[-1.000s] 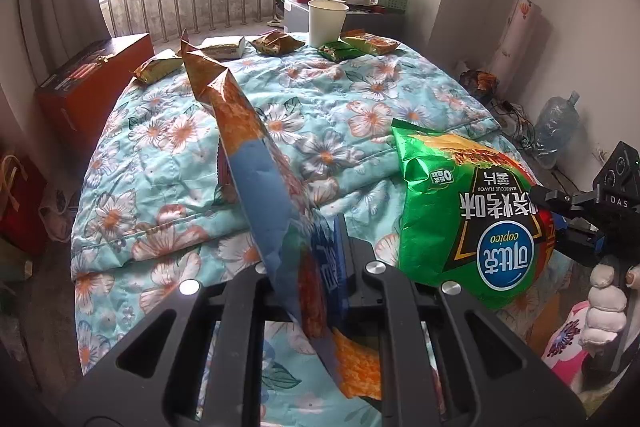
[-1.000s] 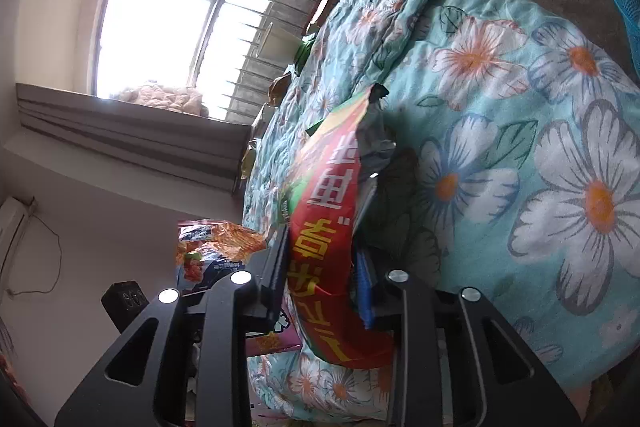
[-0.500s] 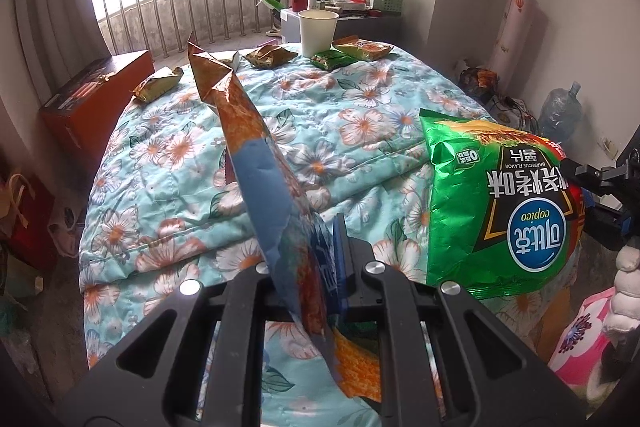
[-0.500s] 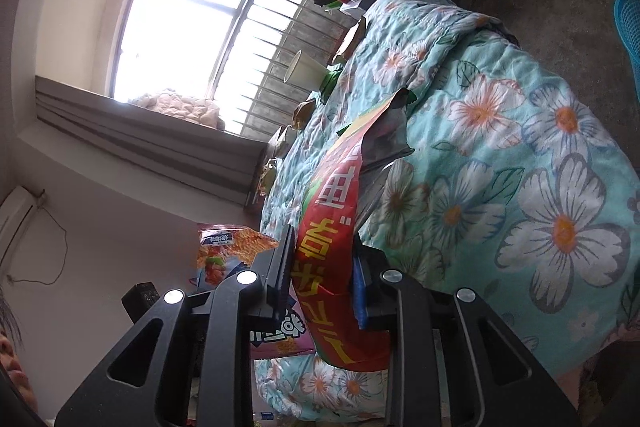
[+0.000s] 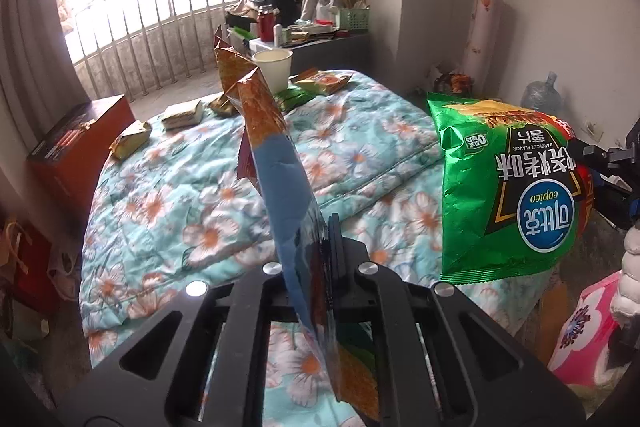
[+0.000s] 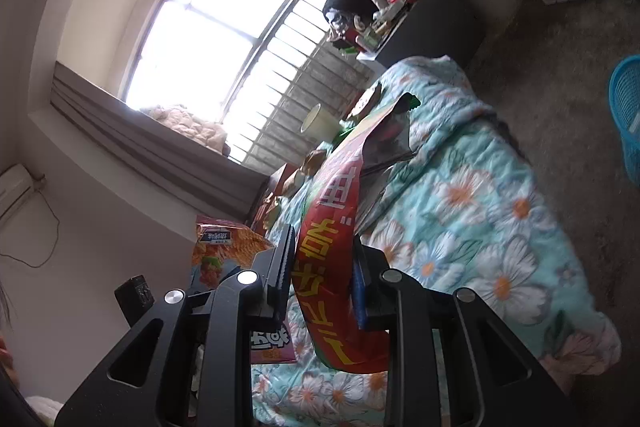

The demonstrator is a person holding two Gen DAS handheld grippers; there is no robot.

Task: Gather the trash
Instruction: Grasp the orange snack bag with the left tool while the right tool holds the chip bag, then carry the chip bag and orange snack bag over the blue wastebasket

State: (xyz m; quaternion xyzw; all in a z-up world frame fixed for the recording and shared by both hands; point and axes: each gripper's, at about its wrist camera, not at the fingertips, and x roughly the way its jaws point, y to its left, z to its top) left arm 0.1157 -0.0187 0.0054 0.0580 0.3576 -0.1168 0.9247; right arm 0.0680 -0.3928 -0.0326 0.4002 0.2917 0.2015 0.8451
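Snack bags are up in the air, 1 in each gripper. The left gripper (image 5: 320, 247) has its jaws almost fully together, and they have just been closing on the thin edge of a flat blue and orange foil snack bag (image 5: 276, 163), which stands up tall between them. The right gripper (image 6: 320, 267) has its jaws a little way apart, pressed on a puffy green and red crisp bag (image 6: 336, 239); from the left camera that bag shows at 3 o'clock. Both bags hang above the bed with the blue flowery quilt (image 5: 352, 143). At 12 o'clock, at the far end of the bed, sit a white paper cup (image 5: 274, 69) and some small crumpled wrappers (image 5: 132, 143).
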